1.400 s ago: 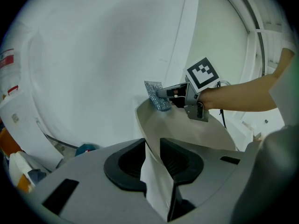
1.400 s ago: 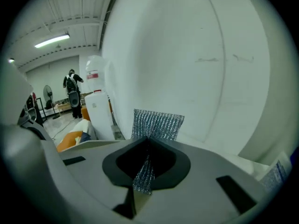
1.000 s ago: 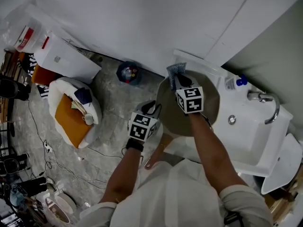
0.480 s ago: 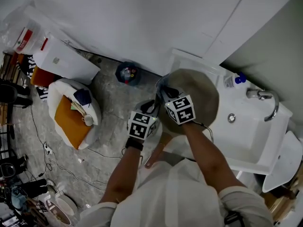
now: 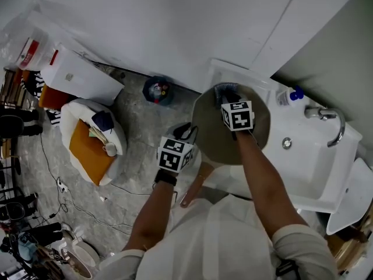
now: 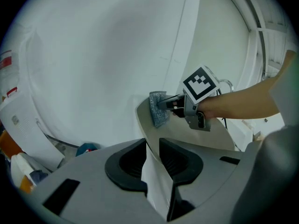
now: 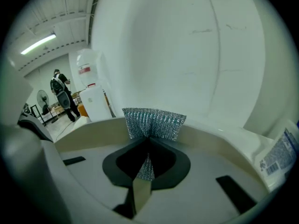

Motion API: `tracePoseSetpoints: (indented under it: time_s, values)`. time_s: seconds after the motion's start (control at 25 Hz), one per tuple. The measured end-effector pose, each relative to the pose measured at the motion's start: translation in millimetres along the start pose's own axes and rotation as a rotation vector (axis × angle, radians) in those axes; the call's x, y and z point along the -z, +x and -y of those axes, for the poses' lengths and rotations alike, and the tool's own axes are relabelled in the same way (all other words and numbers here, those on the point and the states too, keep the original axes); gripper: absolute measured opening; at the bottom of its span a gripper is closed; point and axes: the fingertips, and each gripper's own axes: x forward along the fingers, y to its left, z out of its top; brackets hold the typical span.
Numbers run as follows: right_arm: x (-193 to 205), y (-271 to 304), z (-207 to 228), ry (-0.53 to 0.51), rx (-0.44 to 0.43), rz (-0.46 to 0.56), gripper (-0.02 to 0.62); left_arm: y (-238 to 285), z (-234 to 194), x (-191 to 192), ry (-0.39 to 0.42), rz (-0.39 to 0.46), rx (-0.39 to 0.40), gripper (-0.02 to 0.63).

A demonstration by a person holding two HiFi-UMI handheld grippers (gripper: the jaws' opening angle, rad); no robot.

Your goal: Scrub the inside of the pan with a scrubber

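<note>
The round grey pan [image 5: 218, 139] is tilted over the left end of the sink, its wooden handle [image 5: 195, 185] pointing back toward me. My left gripper [image 5: 189, 136] is shut on the pan's near-left rim [image 6: 150, 157]; its jaws have just been closing on that rim. My right gripper [image 5: 228, 101] is shut on a silvery mesh scrubber [image 5: 224, 90], which lies against the pan's inner face at the far rim. In the left gripper view the scrubber [image 6: 158, 107] sits at the pan's upper edge. In the right gripper view it [image 7: 154, 122] fans out beyond the gripper [image 7: 148, 148].
A white sink [image 5: 303, 162] with a faucet [image 5: 329, 124] and a bottle [image 5: 288, 101] lies to the right. White wall panels stand behind the pan. On the stone floor to the left are a blue object [image 5: 157, 89], a white bag [image 5: 90, 139] and cables.
The right gripper swept the scrubber from the pan's far rim down to the left inside the pan, then back up to the far rim. The left gripper and pan stayed put.
</note>
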Motion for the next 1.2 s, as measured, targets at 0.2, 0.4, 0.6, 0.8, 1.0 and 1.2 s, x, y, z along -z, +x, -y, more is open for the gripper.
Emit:
tracePoseSetpoints:
  time_s: [0.2, 0.4, 0.6, 0.8, 1.0, 1.2]
  values:
    - [25, -24, 50, 0.115, 0.187, -0.035, 0.017, -1, 0, -2, 0.005, -0.002, 0.001, 0.095]
    - [54, -38, 68, 0.219, 0.291, -0.057, 0.017, 0, 0, -1, 0.002, -0.006, 0.008, 0.095]
    - [40, -12, 40, 0.135, 0.17, -0.056, 0.017, 1, 0, -3, 0.002, -0.009, 0.009, 0.096]
    - [31, 9, -17, 0.027, -0.011, -0.079, 0.017, 2, 0, -3, -0.002, -0.014, 0.009, 0.095]
    - [34, 5, -69, -0.05, -0.21, -0.079, 0.017, 2, -1, -3, -0.013, -0.012, 0.007, 0.095]
    - [53, -16, -115, -0.163, -0.472, -0.14, 0.017, 3, -2, -3, -0.035, -0.008, -0.001, 0.091]
